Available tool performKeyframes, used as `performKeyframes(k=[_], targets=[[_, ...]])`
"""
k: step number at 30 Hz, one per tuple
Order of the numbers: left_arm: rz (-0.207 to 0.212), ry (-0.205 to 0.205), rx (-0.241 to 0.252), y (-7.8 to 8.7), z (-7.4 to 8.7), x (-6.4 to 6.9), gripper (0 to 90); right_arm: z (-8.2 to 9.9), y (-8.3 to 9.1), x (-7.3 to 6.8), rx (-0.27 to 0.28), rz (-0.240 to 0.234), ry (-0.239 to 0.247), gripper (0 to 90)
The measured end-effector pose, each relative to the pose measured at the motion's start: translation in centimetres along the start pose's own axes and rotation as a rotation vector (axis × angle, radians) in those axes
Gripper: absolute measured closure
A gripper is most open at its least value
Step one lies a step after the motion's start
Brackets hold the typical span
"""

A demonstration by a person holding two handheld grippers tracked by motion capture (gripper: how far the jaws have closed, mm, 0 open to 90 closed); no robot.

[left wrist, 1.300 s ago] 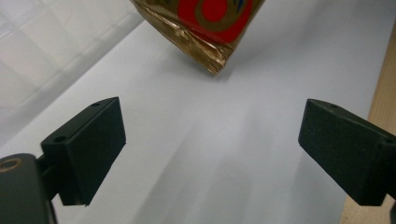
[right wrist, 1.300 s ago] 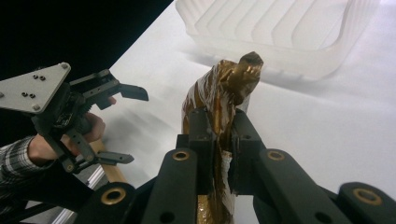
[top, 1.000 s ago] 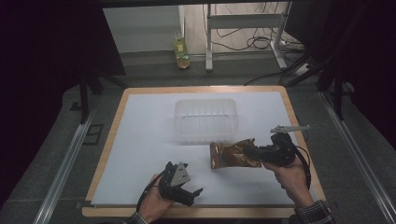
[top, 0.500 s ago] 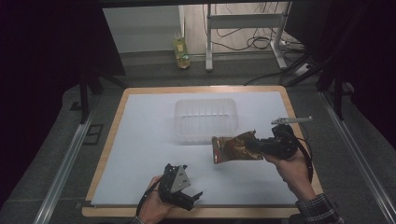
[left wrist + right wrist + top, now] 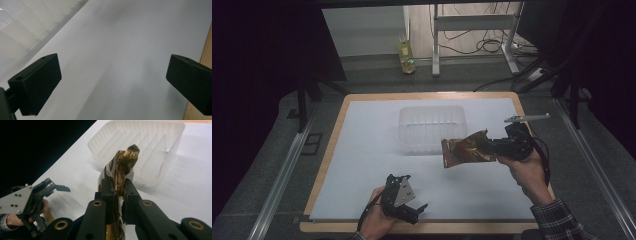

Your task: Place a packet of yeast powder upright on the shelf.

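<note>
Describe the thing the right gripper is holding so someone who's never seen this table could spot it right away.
Start at the white sheet covering the wooden table, then find the clear ribbed plastic tray near its middle. Just right of and nearer than the tray, the right gripper clamps a crinkled gold-brown foil packet. It is the one shiny, coloured thing there.

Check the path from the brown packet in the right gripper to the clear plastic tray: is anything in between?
Nothing visible. The right gripper holds the brown packet beside the tray's near right corner, with bare white mat around it. The left gripper sits open near the table's front edge, off that path.
</note>
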State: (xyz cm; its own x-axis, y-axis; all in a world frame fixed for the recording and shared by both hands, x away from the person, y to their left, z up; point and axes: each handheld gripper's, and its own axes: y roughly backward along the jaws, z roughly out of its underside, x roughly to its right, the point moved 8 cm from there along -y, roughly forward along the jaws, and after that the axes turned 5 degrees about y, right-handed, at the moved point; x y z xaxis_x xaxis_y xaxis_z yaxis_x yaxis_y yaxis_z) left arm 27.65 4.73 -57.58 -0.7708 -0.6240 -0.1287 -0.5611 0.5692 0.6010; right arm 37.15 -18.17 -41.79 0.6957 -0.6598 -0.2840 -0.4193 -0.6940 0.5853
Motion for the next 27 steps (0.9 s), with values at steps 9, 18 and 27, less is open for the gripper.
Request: performKeyframes(k=[9, 18, 27], targets=[[0.007, -0.002, 0.003, 0.0, 0.0, 0.1, 0.0, -1.7, 0.3, 0.6, 0.009, 0.024, -0.003, 82.0], [0.015, -0.002, 0.011, 0.1, -0.1, 0.1, 0.0, -3.2, 0.3, 1.5, 0.015, 0.064, -0.007, 82.3], [0.012, 0.002, 0.021, 0.2, -0.2, 0.0, 0.0, -4.9, 0.2, 2.4, 0.024, 0.097, -0.009, 82.4]])
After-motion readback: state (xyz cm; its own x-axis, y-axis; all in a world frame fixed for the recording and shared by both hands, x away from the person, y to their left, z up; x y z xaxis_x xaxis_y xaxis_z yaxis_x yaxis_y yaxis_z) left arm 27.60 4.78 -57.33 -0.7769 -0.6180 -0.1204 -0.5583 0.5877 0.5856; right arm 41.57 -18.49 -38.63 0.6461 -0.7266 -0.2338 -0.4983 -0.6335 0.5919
